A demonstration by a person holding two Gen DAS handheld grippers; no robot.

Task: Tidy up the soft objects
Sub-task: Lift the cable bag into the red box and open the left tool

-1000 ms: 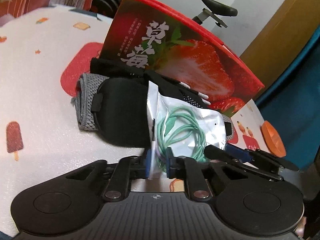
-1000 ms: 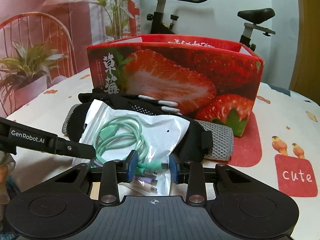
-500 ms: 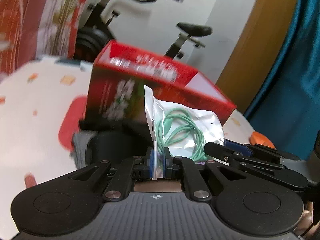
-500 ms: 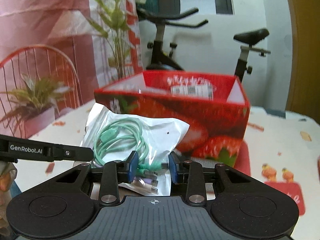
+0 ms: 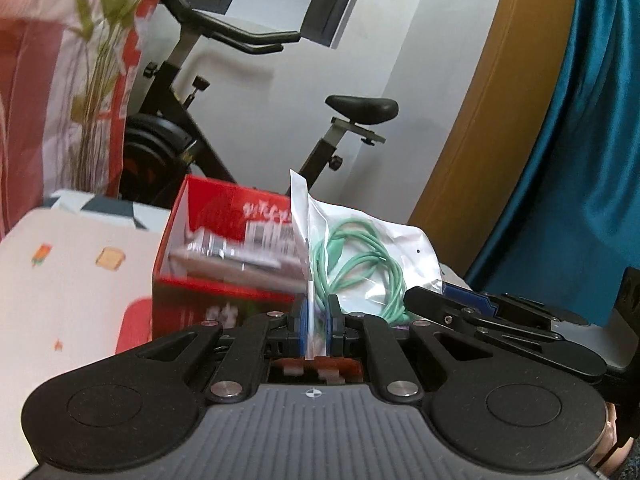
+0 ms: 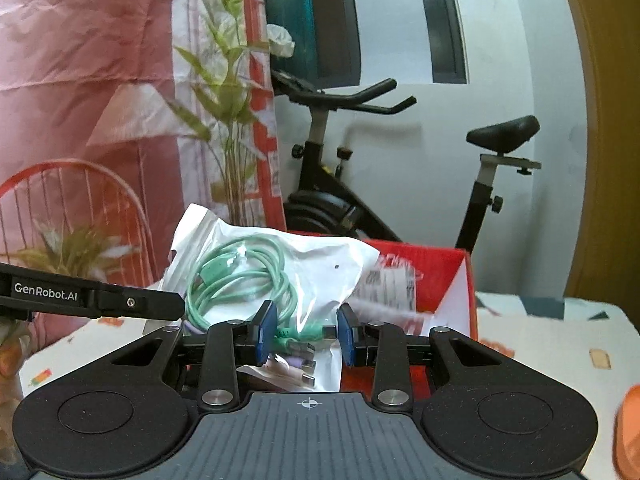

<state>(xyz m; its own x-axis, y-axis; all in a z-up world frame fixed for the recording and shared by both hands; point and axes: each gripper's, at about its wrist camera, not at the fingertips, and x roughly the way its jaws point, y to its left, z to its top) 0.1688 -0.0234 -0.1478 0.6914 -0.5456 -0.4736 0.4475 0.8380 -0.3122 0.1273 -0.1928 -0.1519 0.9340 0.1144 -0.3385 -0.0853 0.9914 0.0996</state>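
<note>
The left gripper (image 5: 315, 322) is pinching the near edge of the cable bag (image 5: 362, 256), its blue pads (image 5: 298, 326) drawn almost together with only the thin plastic between them. The bag is hanging in the air, carried edge-on in the left wrist view, with the coil of green cable (image 5: 360, 264) showing through the clear film. In the right wrist view the right gripper (image 6: 306, 334) is reaching around the same bag (image 6: 276, 276) from the other side; its fingers are standing noticeably wider, and the plug ends are sitting between them. Whether those pads are actually pressing the film I cannot tell.

Beyond the bag, the red strawberry box (image 5: 224, 256) is standing open on the patterned tablecloth (image 5: 72, 288), with some blurred items already lying inside. It looks as though the bag is being carried toward that opening.

To do this well, both tools should be travelling together, so the thin film is not being stretched or torn between two grips. The bag should be clearing the near wall of the box before it is lowered, since a drooping corner could catch on the rim. Releasing low inside the box is safer than dropping from height, because the slippery pouch could slide out over the edge.

To the far right, an exercise bike (image 6: 400, 168) is standing against the wall.
</note>
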